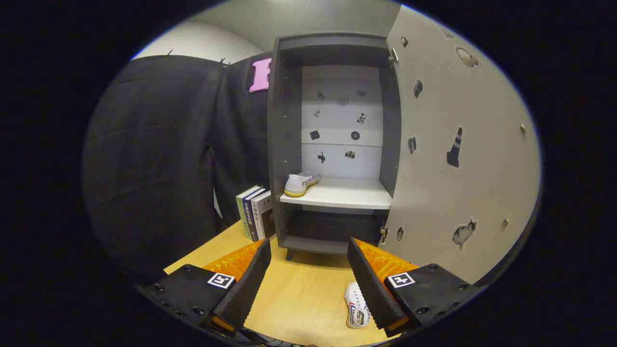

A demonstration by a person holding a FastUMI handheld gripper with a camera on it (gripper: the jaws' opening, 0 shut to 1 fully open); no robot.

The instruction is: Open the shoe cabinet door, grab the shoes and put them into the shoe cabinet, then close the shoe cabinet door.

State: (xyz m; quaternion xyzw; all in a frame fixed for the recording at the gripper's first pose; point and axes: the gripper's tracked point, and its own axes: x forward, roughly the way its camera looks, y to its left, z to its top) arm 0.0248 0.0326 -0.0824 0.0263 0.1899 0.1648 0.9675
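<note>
The dark grey shoe cabinet [284,140] stands on the wooden table ahead of me, its door [462,144] swung wide open to the right. One white shoe [301,183] rests on the left part of the pale shelf [347,195] inside. A second white shoe [356,306] lies on the table just inside my right finger, partly hidden by it. My gripper [308,258] is open, held above the table in front of the cabinet, with nothing between its fingers.
Three books [255,212] stand upright against the cabinet's left side. Black cloth hangs behind and to the left. The open door, dotted with stickers, stands close on the right. Bare wooden table [303,289] lies between the fingers.
</note>
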